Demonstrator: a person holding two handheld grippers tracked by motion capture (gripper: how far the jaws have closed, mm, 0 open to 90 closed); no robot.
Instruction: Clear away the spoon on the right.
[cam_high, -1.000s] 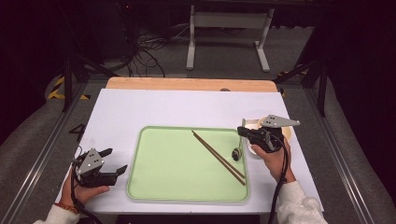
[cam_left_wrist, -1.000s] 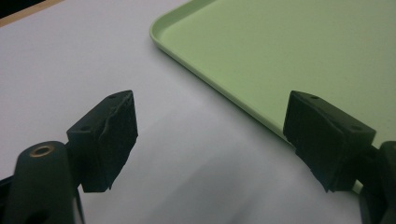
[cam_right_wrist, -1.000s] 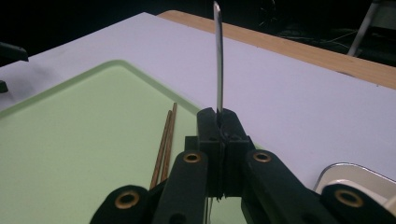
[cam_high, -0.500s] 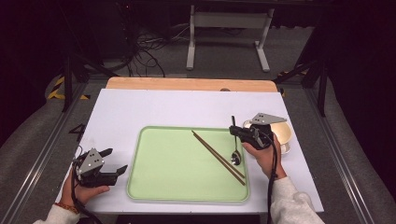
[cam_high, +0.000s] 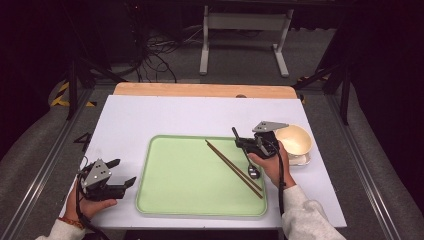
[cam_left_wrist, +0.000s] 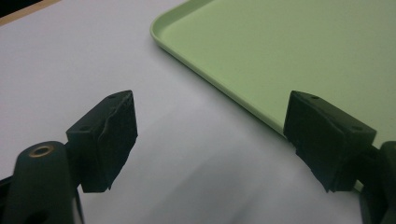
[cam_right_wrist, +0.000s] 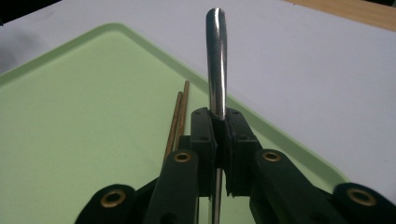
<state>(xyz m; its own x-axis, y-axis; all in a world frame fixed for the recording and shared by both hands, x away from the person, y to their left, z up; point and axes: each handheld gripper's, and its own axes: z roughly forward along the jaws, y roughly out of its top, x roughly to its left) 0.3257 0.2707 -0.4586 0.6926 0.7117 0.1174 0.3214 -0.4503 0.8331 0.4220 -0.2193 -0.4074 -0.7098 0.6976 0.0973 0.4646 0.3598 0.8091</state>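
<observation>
The white counter (cam_high: 150, 120) carries a pale green plastic tray (cam_high: 185, 175). At the tray's 3 o'clock edge the right gripper (cam_high: 243, 145) pinches a shiny metal spoon (cam_right_wrist: 216, 70), its jaws lately easing apart; brown wooden chopsticks (cam_high: 234, 169) lie just beside. A cream bowl (cam_high: 294, 141) stands at the gripper's 3 o'clock. At the tray's 9 o'clock, the left gripper (cam_left_wrist: 210, 140) gapes wide, holding nothing.

The high view is looking forward and down from above the person's side, taking in the whole table (cam_high: 150, 115) from far off. The left gripper view is skimming low and close toward the green tray's (cam_left_wrist: 289, 56) corner. The right gripper view is facing across the same tray (cam_right_wrist: 70, 140) at close range.
</observation>
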